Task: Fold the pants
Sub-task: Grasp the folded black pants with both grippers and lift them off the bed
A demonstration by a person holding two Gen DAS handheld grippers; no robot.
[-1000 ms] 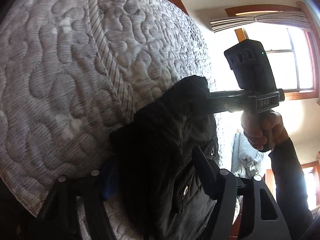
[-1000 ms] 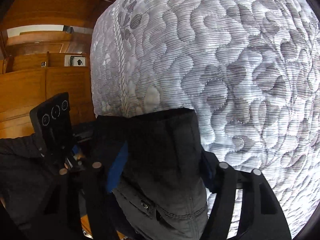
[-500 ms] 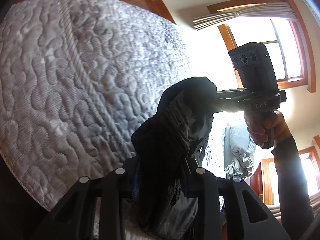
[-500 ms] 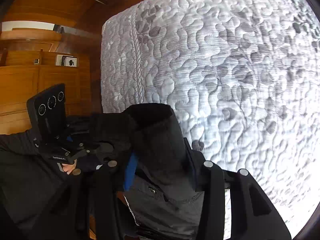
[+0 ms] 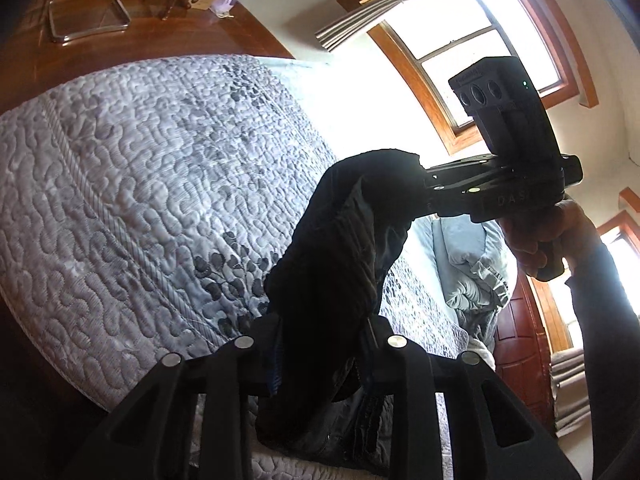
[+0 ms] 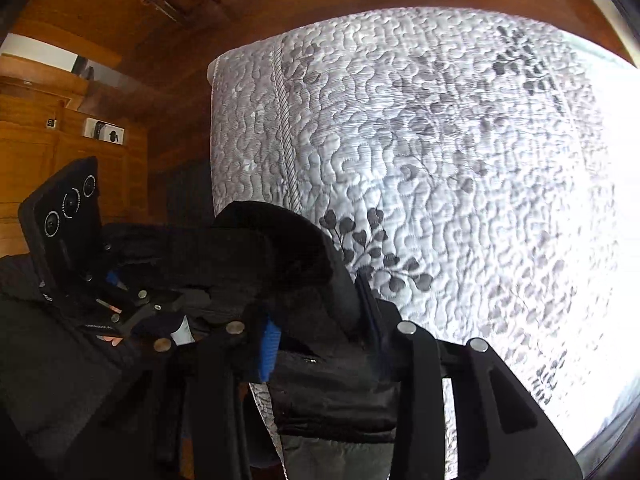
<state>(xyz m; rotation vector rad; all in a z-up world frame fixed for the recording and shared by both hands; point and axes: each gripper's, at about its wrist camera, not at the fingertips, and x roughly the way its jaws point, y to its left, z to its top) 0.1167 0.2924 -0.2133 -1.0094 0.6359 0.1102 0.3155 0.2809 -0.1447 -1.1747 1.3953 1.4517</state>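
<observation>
quilted bed (image 5: 140, 184), sunlit window (image 5: 472, 52) (wood-framed)

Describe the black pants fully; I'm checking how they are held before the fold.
The black pants look like dark woven cloth with stitched seams and a small metal snap, bunched and creased. They hang lifted above the grey-and-white quilted bedspread, stretched between both tools. The left tool has cloth between its closing jaws, as does the right tool, which grips another bunched part. More fabric droops below both tools.
</observation>
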